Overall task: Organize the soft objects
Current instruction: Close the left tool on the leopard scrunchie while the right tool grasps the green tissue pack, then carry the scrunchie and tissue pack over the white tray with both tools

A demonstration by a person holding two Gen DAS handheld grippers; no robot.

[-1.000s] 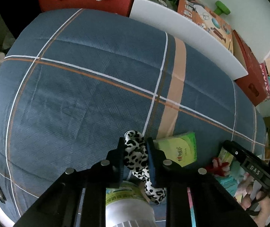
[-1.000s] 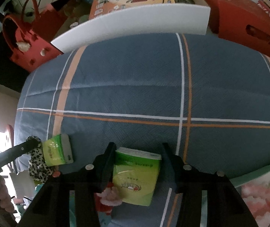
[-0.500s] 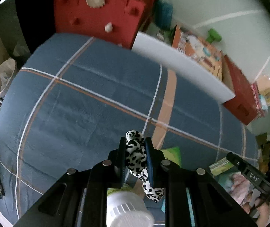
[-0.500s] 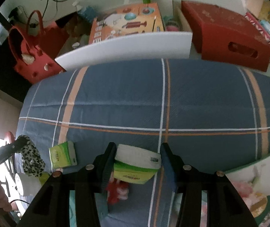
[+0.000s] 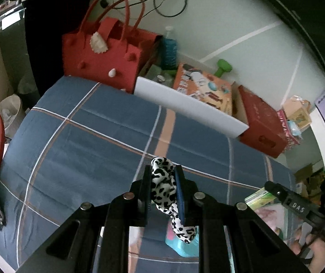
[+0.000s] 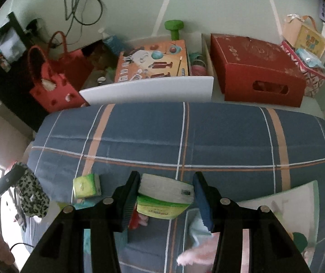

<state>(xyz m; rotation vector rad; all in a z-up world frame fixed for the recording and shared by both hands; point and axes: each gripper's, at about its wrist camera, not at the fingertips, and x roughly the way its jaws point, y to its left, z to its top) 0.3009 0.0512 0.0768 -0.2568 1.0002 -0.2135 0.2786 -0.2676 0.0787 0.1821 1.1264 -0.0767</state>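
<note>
Green tissue pack (image 6: 165, 199) between right tongs (image 6: 165, 190), above plaid bedspread (image 6: 207, 136).

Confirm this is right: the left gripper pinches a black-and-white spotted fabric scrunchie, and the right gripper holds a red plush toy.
Not quite. The left gripper does pinch the black-and-white spotted fabric scrunchie, but the right gripper holds a green-wrapped soft tissue pack, not a red plush toy. The right wrist view shows it.

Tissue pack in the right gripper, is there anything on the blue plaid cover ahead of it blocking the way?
Nothing visible ahead. The right gripper holds the tissue pack, and the plaid cover beyond lies bare up to the white board. A smaller green tissue pack sits off to the left.
</note>
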